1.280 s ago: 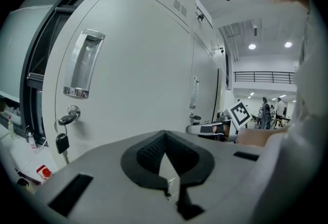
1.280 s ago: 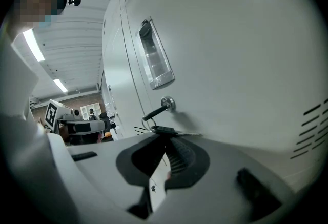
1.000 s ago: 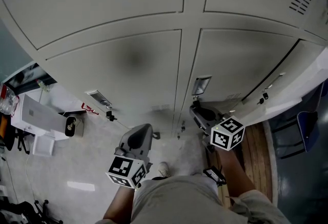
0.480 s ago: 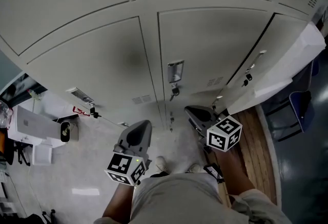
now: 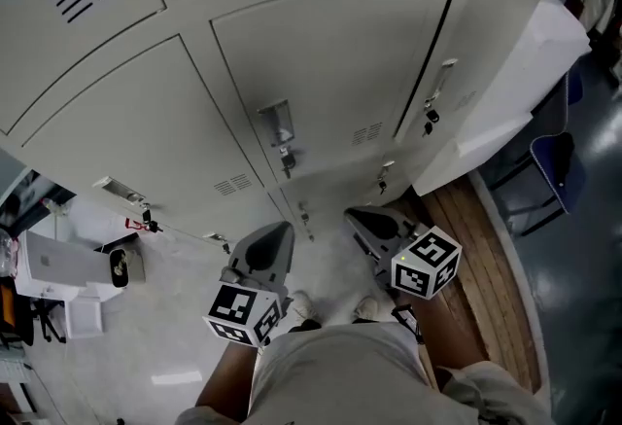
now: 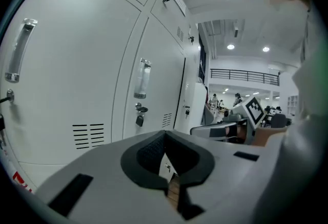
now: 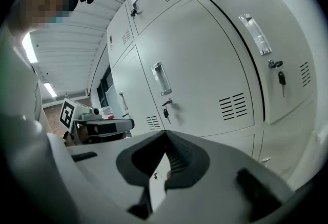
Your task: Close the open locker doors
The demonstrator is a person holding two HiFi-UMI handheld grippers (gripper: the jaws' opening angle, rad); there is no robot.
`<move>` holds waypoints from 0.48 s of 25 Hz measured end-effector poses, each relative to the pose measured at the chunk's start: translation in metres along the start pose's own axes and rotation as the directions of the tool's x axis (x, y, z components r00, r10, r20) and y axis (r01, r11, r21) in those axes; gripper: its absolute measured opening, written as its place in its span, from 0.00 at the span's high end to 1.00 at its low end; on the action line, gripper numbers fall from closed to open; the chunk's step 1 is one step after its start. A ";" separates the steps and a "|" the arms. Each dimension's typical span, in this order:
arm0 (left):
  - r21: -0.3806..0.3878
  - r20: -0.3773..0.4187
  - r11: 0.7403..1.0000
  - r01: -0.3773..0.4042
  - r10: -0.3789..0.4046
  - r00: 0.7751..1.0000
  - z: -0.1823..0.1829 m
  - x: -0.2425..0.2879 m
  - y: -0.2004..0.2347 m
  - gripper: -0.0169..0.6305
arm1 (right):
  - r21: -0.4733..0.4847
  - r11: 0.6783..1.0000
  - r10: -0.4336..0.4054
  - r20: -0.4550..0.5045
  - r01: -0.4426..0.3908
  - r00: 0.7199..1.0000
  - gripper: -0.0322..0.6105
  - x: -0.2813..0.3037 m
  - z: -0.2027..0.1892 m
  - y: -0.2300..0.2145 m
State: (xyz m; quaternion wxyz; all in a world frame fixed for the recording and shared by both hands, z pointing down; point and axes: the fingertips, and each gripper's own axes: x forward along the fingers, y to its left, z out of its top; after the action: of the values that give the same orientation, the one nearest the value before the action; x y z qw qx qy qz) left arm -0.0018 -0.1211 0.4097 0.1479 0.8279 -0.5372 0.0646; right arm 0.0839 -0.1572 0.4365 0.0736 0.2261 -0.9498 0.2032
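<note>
We hold both low before the lockers point(image 5: 321, 73). Left hand-held gripper point(image 5: 274, 238) jaws together, empty; right hand-held gripper point(image 5: 360, 221) likewise. Locker door point(image 5: 510, 73) ajar at right.

Scanning for print now, and I can't read any: the locker doors point(image 5: 321, 73) look unlabelled, my marker cubes point(image 5: 241, 314) show only black-and-white squares, and that red tag point(image 5: 137, 223) is too small to read.
</note>
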 end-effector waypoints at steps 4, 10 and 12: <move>0.013 -0.001 0.999 0.041 -0.041 0.999 0.002 0.012 -0.020 0.95 | -0.004 1.000 -0.014 0.013 0.014 1.000 0.91 -0.017 0.001 0.001; 0.033 0.010 0.996 0.084 -0.084 0.996 0.010 0.027 -0.042 0.95 | -0.012 0.999 -0.047 0.025 0.047 0.999 0.91 -0.041 0.003 -0.008; 0.035 0.012 0.995 0.091 -0.092 0.996 0.011 0.031 -0.047 0.95 | -0.017 0.998 -0.054 0.026 0.055 0.998 0.91 -0.047 0.004 -0.010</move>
State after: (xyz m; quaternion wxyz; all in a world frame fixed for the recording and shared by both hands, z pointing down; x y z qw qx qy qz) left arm 0.0528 -0.1335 0.3991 0.1330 0.8544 -0.4985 0.0615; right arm 0.1295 -0.1483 0.4256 0.0690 0.2539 -0.9459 0.1900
